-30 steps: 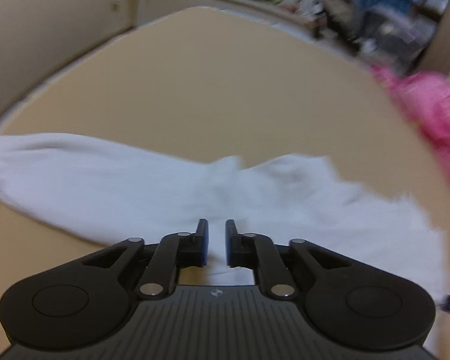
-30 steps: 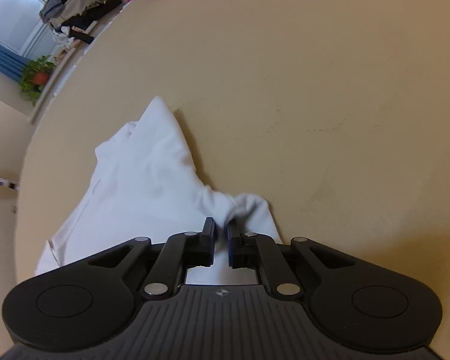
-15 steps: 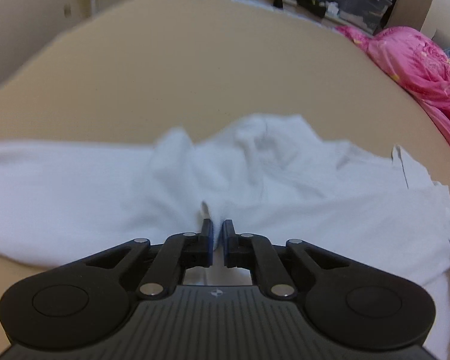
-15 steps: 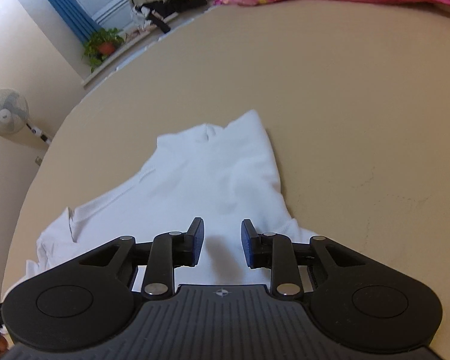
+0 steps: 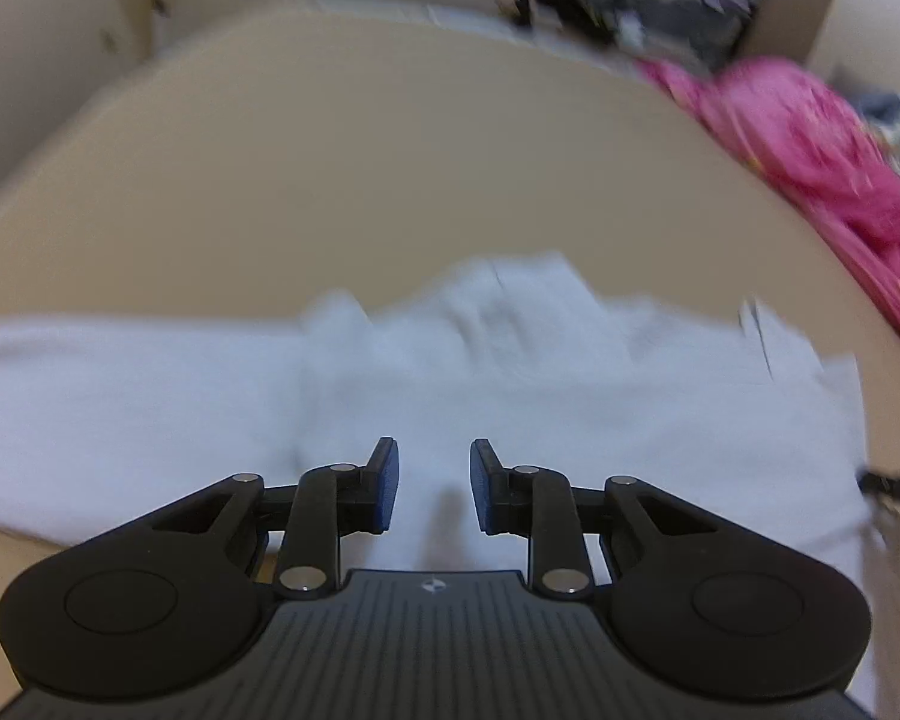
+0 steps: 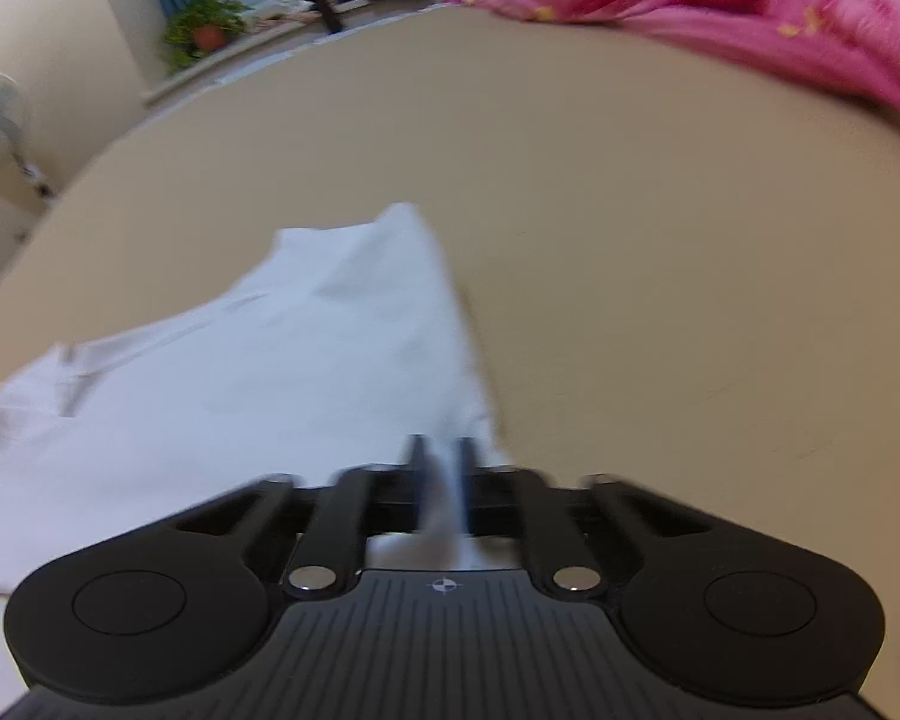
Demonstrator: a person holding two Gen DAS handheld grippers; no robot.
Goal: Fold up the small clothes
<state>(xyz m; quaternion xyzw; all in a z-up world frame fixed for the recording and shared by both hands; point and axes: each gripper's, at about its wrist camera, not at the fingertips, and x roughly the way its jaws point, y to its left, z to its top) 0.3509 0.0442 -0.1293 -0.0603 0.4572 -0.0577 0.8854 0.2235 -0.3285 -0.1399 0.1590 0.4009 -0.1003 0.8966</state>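
White garment [image 5: 510, 396]: lying rumpled on the tan surface [image 5: 390, 168], folding barely begun. Left gripper [image 5: 433, 483] jaws, just opening, hovering narrowly apart above it; right gripper [image 6: 441, 480] jaws, just closing, pinching its edge.

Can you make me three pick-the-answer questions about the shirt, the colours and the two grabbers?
1. Where does the white garment lie?
A. on the tan surface
B. on the pink bedding
C. in a basket

2. What colour is the bedding at the far edge?
A. green
B. pink
C. black

3. How do the jaws of the left hand-held gripper stand?
A. shut tight
B. apart, above the cloth
C. holding a sock

Answers: 1 A, tan shows all round the cloth. 2 B, it is bright pink in both views. 3 B, a clear gap shows between the blue pads; the right hand-held gripper is shut on cloth.
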